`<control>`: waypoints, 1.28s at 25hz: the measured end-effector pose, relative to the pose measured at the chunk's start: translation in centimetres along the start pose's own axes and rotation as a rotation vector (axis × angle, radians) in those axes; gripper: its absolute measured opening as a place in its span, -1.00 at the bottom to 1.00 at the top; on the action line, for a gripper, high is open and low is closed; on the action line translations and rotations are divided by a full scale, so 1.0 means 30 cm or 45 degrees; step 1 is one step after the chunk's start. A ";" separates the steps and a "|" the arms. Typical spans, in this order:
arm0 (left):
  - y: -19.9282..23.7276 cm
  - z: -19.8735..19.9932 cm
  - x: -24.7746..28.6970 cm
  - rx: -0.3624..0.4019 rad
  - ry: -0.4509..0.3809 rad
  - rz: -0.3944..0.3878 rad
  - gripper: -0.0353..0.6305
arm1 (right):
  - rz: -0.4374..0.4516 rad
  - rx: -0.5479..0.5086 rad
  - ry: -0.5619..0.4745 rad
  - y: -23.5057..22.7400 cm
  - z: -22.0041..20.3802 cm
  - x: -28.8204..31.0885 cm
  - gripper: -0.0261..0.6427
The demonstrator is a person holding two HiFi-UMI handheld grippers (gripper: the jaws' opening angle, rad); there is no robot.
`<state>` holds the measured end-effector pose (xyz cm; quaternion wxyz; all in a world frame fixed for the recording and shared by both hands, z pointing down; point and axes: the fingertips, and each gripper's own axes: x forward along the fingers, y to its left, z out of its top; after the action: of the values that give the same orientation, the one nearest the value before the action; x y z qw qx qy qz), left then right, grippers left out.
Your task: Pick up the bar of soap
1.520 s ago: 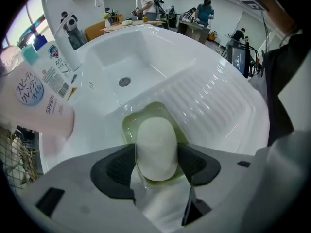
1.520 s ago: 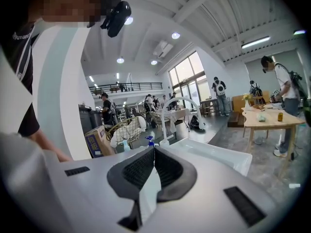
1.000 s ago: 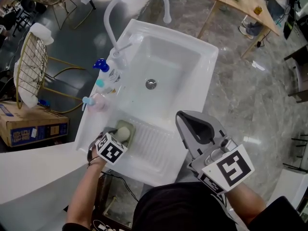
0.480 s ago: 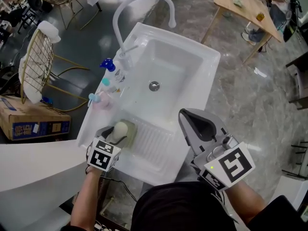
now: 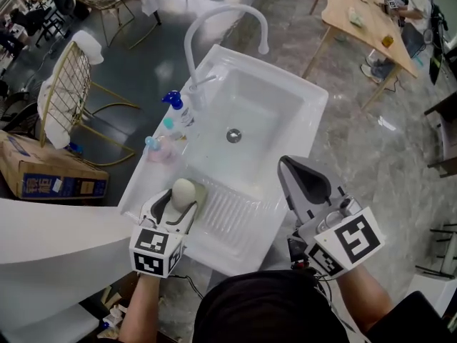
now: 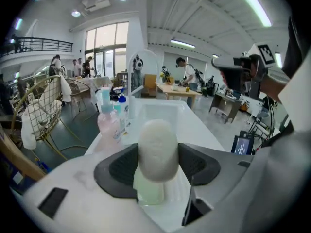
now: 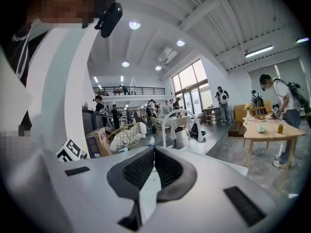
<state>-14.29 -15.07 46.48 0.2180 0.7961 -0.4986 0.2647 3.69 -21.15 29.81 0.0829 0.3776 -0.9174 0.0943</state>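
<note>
Grey marbled floor runs under one white sink unit in a big open hall; nearest, at 5 o'clock, the right gripper hovers off the sink's edge, its two jaws closed tip to tip on nothing. At 7 o'clock the left gripper has its jaws spread wide and pressed on either side of the single bar of soap, a pale oval standing on end over one pale green soap dish beside the ribbed drainboard. Further along the ledge, toward 11 o'clock, stand three bottles: one pink bottle, one teal-capped bottle, one blue-topped sprayer; beyond them one drain and one arched white tap. Out at 9 o'clock sit one cardboard box and one gold wire chair; at 1 o'clock, one wooden table.
</note>
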 end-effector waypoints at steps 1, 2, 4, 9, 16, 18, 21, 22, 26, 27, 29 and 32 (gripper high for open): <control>-0.005 0.036 -0.021 -0.011 -0.051 0.011 -0.12 | 0.001 -0.003 -0.002 0.006 0.002 -0.002 -0.90; -0.012 0.069 -0.042 -0.019 -0.099 0.019 -0.12 | 0.002 -0.006 -0.002 0.013 0.004 -0.004 -0.90; -0.028 0.127 -0.083 -0.025 -0.184 0.030 -0.12 | 0.007 -0.012 -0.003 0.030 0.010 -0.006 -0.90; -0.076 0.221 -0.169 0.010 -0.334 0.040 -0.12 | 0.014 -0.033 -0.011 0.071 0.030 -0.010 -0.90; -0.115 0.306 -0.300 0.031 -0.537 0.035 -0.12 | 0.021 -0.072 -0.010 0.157 0.047 -0.011 -0.90; -0.116 0.316 -0.335 0.034 -0.579 0.029 -0.12 | 0.026 -0.086 -0.011 0.194 0.051 -0.008 -0.90; -0.108 0.323 -0.379 0.033 -0.639 0.019 -0.12 | 0.025 -0.108 -0.013 0.246 0.056 -0.006 -0.90; -0.103 0.324 -0.394 0.032 -0.657 0.017 -0.12 | 0.022 -0.115 -0.014 0.262 0.057 -0.005 -0.90; -0.090 0.328 -0.456 0.010 -0.716 0.000 -0.12 | -0.001 -0.135 -0.016 0.318 0.059 -0.009 -0.90; -0.089 0.330 -0.470 -0.004 -0.725 -0.006 -0.12 | -0.010 -0.138 -0.018 0.328 0.059 -0.012 -0.90; -0.086 0.331 -0.496 -0.035 -0.735 -0.017 -0.12 | -0.027 -0.144 -0.023 0.344 0.063 -0.018 -0.90; -0.088 0.331 -0.531 -0.045 -0.744 -0.027 -0.12 | -0.039 -0.153 -0.033 0.364 0.073 -0.032 -0.90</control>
<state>-15.64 -9.26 28.51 0.0819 0.8398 -0.5366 0.0132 -3.55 -13.42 26.26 0.0948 0.3870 -0.9166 0.0329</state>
